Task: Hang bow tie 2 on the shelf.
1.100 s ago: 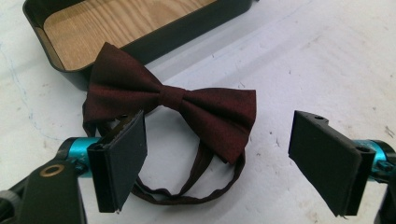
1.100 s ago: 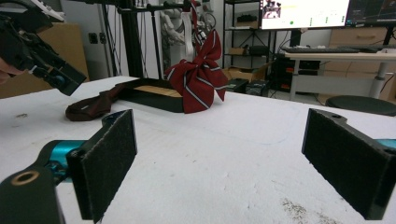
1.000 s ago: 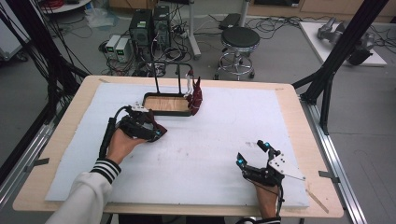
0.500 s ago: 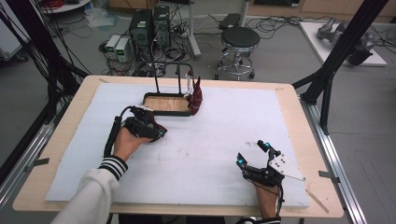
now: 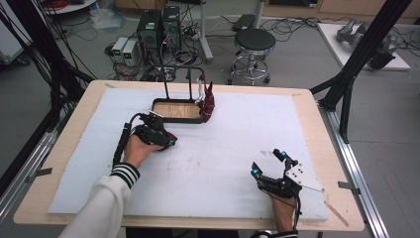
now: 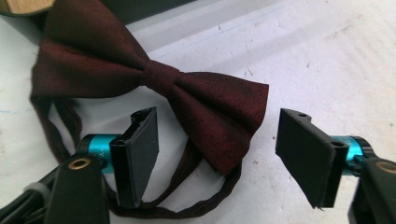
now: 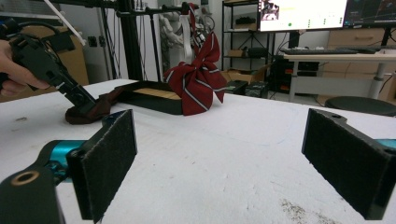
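While my right hand waits near the table's front edge, my right gripper (image 5: 270, 167) rests on the white foam sheet (image 5: 237, 144) with its jaws spread wide and nothing between them, which I take to mean it is held in reserve. Its own camera shows only bare sheet between the two black pads.

Farther in, my left gripper (image 6: 224, 154) hangs over the dark maroon fabric bow tie (image 6: 154, 77) lying flat on the sheet, just in front of the stand. Its jaws are wide apart, gripping nothing, with the nearer wing of the bow and the loop of its neck strap lying between them. I judge that spread is meant to straddle the wing before closing.

Beyond that stands the shallow black tray with a wooden floor (image 5: 163, 103), two black metal uprights (image 5: 166, 82) rising from it. A red ribbon bow with pale stripes (image 7: 196, 77) hangs at the stand's far-right side, drooping to the tray's corner, probably the way the maroon one is meant to hang.

I can read no brand or label on either bow or on the grippers. The lit monitor (image 7: 303, 14) far behind carries text too small to make out.
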Tool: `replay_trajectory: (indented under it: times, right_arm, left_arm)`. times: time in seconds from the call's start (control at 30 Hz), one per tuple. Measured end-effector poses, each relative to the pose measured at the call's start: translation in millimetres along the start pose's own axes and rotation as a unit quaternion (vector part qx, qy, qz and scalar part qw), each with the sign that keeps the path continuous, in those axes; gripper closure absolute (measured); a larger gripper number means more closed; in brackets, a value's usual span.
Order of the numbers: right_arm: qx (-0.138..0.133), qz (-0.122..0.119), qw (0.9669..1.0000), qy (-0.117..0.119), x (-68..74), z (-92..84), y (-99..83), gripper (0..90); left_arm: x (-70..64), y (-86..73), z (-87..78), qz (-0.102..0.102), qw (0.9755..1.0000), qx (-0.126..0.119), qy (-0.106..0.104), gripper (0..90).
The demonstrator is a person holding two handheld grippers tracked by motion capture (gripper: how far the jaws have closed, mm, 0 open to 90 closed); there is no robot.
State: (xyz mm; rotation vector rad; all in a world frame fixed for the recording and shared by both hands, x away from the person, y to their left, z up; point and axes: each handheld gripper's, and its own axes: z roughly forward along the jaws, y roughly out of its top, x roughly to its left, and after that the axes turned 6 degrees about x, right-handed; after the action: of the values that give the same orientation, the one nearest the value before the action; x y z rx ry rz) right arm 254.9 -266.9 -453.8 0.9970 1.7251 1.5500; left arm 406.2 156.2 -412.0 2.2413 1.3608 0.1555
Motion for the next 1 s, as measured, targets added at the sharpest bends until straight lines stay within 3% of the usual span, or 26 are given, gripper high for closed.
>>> replay_trajectory:
  times: [0.47, 0.77, 1.0]
  right_arm:
    - [-0.001, -0.001, 1.0, -0.001, -0.5, 0.0, 0.0, 9.4]
    - [-0.001, -0.003, 1.0, -0.002, -0.6, 0.1, 0.0, 9.4]
    - [-0.001, -0.001, 1.0, -0.002, -0.4, -0.1, -0.1, 9.4]
  left_arm:
    - [3.8, 1.8, 8.6, -0.035, 0.9992, 0.014, -0.013, 42.9]
    - [5.1, 1.7, 10.5, -0.033, 0.9993, 0.018, -0.005, 54.3]
    - [3.1, 0.8, 7.8, -0.018, 0.9998, 0.006, 0.004, 69.8]
